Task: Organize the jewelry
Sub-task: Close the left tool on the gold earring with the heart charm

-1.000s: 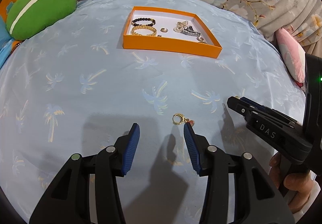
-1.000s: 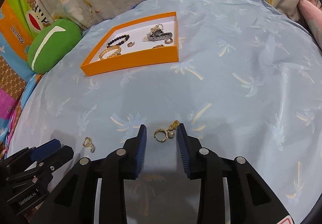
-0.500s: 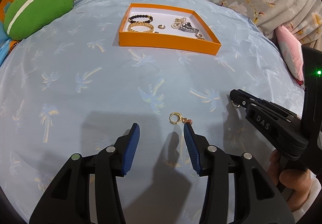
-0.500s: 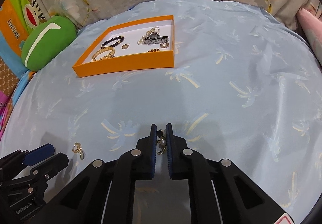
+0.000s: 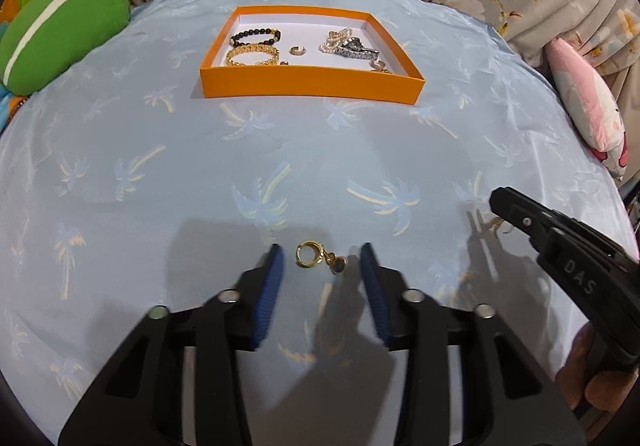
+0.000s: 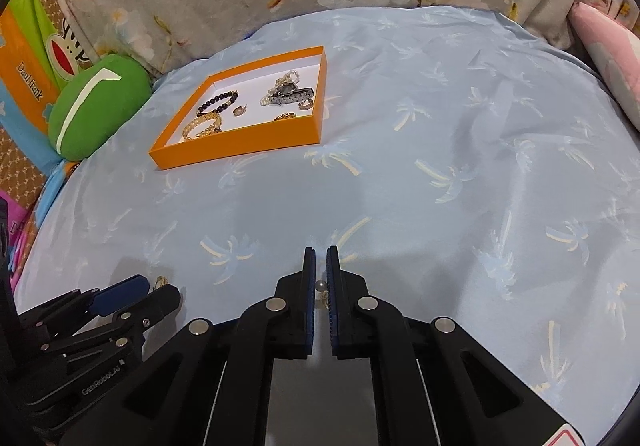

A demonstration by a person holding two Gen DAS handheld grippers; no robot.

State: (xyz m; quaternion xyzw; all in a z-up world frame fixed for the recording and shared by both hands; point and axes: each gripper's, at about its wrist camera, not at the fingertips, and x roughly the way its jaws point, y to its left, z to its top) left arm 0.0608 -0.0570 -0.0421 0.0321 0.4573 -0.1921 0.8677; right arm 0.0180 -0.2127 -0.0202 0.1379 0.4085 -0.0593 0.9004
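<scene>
A gold hoop earring with a small dangling charm (image 5: 310,256) lies on the pale blue palm-print cloth. My left gripper (image 5: 320,258) straddles it with its jaws closing, and the blue pads stand clear of it on both sides. My right gripper (image 6: 321,252) is shut on a second gold earring with a pearl (image 6: 320,286), which shows in the narrow gap between the pads. In the left wrist view that gripper (image 5: 500,202) hovers at the right. The orange box (image 5: 312,86) at the back holds bracelets, a watch and small earrings.
A green cushion (image 5: 60,29) lies at the back left and a pink pillow (image 5: 588,101) at the right edge. Floral fabric rises behind the box. A person's hand (image 5: 600,378) grips the right tool. The cloth falls away at its rounded edges.
My right gripper shut on the pearl earring and rose slightly with it. My left gripper slid forward until the hoop earring lay between its fingers, and its jaws narrowed.
</scene>
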